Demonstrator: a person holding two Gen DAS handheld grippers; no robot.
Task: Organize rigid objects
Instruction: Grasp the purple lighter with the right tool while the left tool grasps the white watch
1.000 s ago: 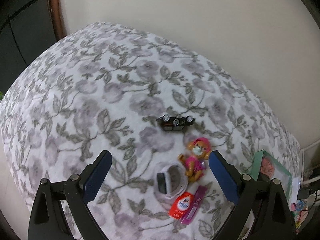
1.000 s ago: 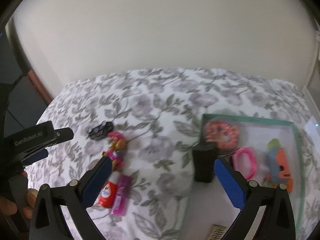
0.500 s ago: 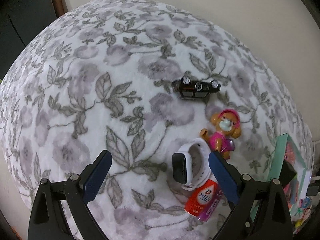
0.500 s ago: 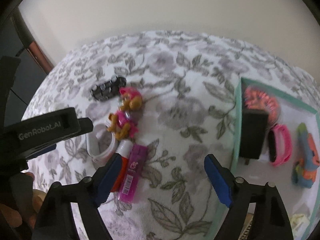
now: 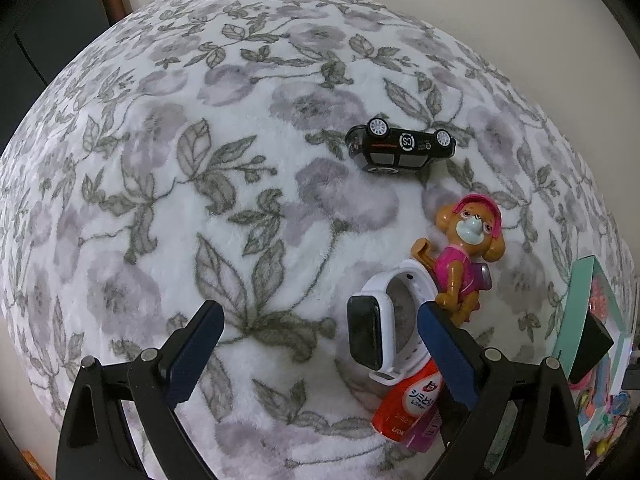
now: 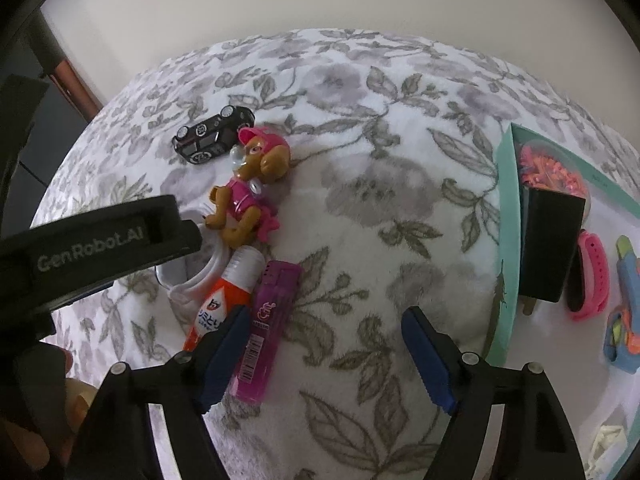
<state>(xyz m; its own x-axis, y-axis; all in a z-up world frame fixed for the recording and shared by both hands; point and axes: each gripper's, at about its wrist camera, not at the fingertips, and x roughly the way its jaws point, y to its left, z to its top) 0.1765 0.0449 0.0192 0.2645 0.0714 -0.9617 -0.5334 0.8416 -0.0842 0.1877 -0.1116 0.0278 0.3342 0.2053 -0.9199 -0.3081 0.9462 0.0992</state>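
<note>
the left gripper [image 5: 320,322] hangs over the floral blanket [image 5: 168,184] with its jaws apart and nothing between them, its right finger just over the white watch [image 5: 384,320], which lies touching the pup figure [image 5: 466,256] and resting on the red tube [image 5: 412,404]. beyond the pup figure, a little apart, the black toy car [image 5: 400,148] lies wheels up. the right gripper [image 6: 326,322] also has its jaws apart and empty, its left finger just over the purple lighter [image 6: 266,320], which lies beside the red tube; well right of the pup figure sits the green tray [image 6: 506,216], holding a black box [image 6: 550,248] and a pink band [image 6: 592,276].
</note>
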